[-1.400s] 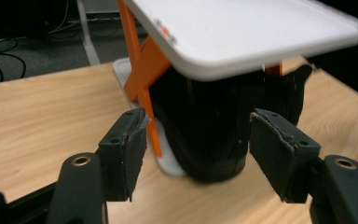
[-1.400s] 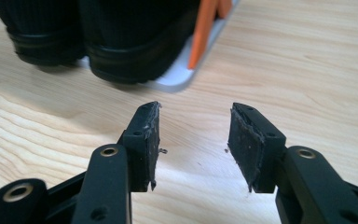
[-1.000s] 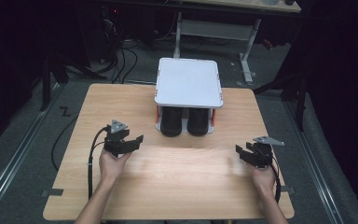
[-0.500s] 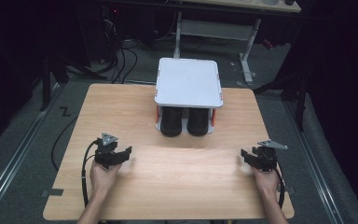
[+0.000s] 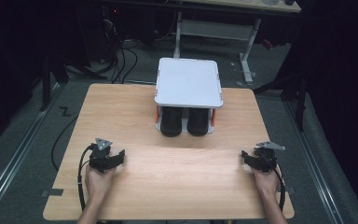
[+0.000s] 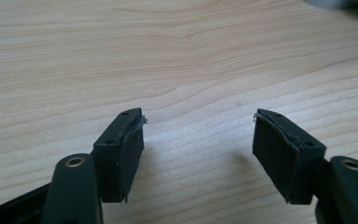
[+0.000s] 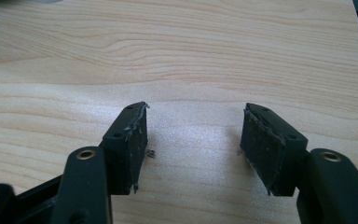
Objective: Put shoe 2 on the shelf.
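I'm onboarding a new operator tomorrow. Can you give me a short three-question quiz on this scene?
1. True or false: the left gripper is shut on a black cylinder.
2. What lies under the white tray? A) two black cylinders B) a bowl C) a cloth
3. Fill in: both grippers rest near the table's ____ edge, by the person.

Key:
1. False; its jaws stand open over bare wood, as do the right gripper's.
2. A; the cylinders stand side by side.
3. Near.

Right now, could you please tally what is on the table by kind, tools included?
White-topped stand: 1
Black cylinders under it: 2 (left, right)
Hand-held tools: 2 (left tool, right tool), both open
Total: 5
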Tool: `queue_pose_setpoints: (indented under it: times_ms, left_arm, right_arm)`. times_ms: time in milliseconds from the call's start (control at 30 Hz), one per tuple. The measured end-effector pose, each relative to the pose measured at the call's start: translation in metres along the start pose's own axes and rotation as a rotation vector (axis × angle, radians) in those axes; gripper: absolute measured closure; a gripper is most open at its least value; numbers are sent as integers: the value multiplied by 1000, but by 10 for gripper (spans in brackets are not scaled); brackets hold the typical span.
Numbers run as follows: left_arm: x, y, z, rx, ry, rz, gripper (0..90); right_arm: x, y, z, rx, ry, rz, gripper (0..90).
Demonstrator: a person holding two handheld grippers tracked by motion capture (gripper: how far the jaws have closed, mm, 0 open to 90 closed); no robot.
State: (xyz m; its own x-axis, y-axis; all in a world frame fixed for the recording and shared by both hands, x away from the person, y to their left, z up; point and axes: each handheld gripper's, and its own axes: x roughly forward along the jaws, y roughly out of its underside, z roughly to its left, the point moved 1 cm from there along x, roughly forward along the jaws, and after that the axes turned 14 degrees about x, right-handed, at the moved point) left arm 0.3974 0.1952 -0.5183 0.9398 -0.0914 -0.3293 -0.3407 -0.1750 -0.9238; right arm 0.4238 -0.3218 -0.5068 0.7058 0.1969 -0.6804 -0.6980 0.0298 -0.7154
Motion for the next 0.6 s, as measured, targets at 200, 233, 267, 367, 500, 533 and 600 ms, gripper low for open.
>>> queue_pose_setpoints:
  times_ms: [200,233,267,367,500,533,600]
  left_arm:
    - [0,3,0,21,-17,2,324]
    - [0,3,0,23,-16,3,309]
    - [0,3,0,23,-17,4,306]
    - [0,4,-1,23,-18,4,299]
    - [-1,4,-1,24,-22,8,293]
    - [-1,4,-1,25,-22,9,291]
    - [-1,4,-1,24,-21,9,288]
  right_arm:
    - [1,0,0,5,0,-1,374]
    - [1,0,0,5,1,-2,373]
    - [1,0,0,5,1,-2,373]
    - [1,0,0,6,4,-3,368]
    - [1,0,0,6,5,-3,367]
    - [1,0,0,6,5,-3,367]
    - [1,0,0,5,5,-3,367]
